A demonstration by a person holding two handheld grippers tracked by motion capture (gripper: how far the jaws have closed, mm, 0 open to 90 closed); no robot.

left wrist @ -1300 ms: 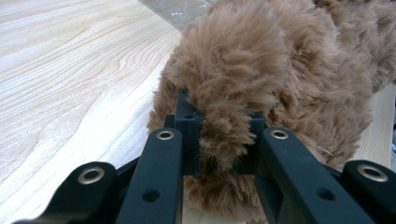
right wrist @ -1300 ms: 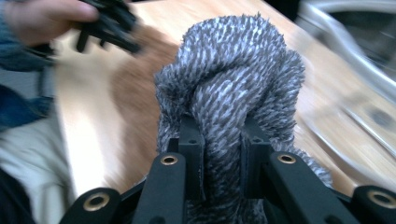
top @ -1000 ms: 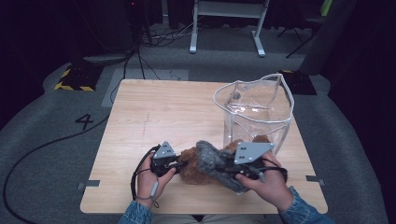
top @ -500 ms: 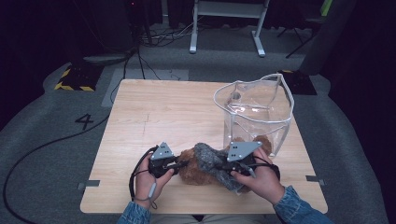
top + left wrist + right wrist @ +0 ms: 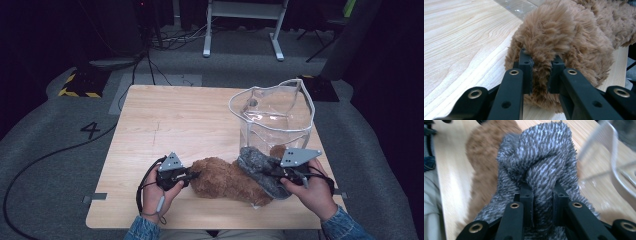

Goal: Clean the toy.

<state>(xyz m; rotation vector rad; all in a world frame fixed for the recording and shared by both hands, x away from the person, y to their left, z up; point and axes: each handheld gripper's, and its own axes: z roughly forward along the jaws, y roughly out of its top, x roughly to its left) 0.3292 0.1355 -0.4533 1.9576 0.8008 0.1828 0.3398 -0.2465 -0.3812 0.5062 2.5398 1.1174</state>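
Left hand-held gripper (image 5: pixel 540 75): pinches brown plush (image 5: pixel 564 42); hold it down.
Right hand-held gripper (image 5: pixel 543 195): grips grey cloth (image 5: pixel 536 157); lift it toward clear bin (image 5: pixel 272 117).

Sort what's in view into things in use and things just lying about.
In use: left gripper, shut on the brown plush; right gripper, shut on the grey plush; clear bag.
Lying about: hazard-striped block; floor cable; white frame.
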